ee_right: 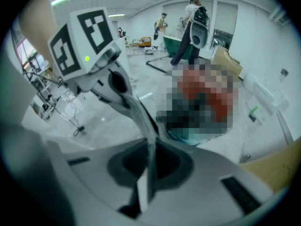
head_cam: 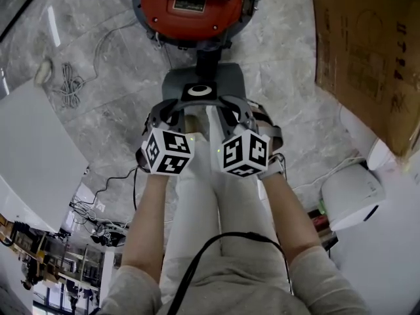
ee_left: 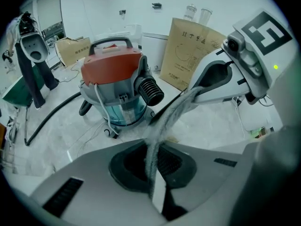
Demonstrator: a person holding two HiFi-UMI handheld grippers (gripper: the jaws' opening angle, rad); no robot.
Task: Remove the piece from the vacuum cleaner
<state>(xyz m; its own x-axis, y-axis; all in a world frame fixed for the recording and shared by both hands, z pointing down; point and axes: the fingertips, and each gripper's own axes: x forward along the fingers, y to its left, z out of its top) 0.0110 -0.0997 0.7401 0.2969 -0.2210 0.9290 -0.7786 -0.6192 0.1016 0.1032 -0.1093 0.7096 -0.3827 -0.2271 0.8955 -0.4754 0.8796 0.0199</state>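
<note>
The vacuum cleaner [head_cam: 190, 5] has an orange lid, a clear blue-tinted drum [ee_left: 115, 105] and a black ribbed port [ee_left: 149, 91], and it stands on the marble floor ahead. In front of it hangs a thin grey piece [head_cam: 200, 84] with a black patch and a white ring. My left gripper [head_cam: 172, 110] is shut on its left side and my right gripper [head_cam: 235, 109] on its right side, close together. In the left gripper view the piece [ee_left: 162, 126] runs edge-on from my left gripper [ee_left: 153, 168] up to the right gripper [ee_left: 193, 95]. In the right gripper view the piece [ee_right: 143, 121] sits pinched in the right gripper [ee_right: 149, 168].
A cardboard box [head_cam: 367, 51] leans at the right, with a white appliance [head_cam: 351, 192] below it. A coiled cable [head_cam: 65, 84] lies on the floor at the left beside a white surface [head_cam: 33, 149]. A black hose [ee_left: 47, 114] trails left of the vacuum. People [ee_right: 193, 27] stand far off.
</note>
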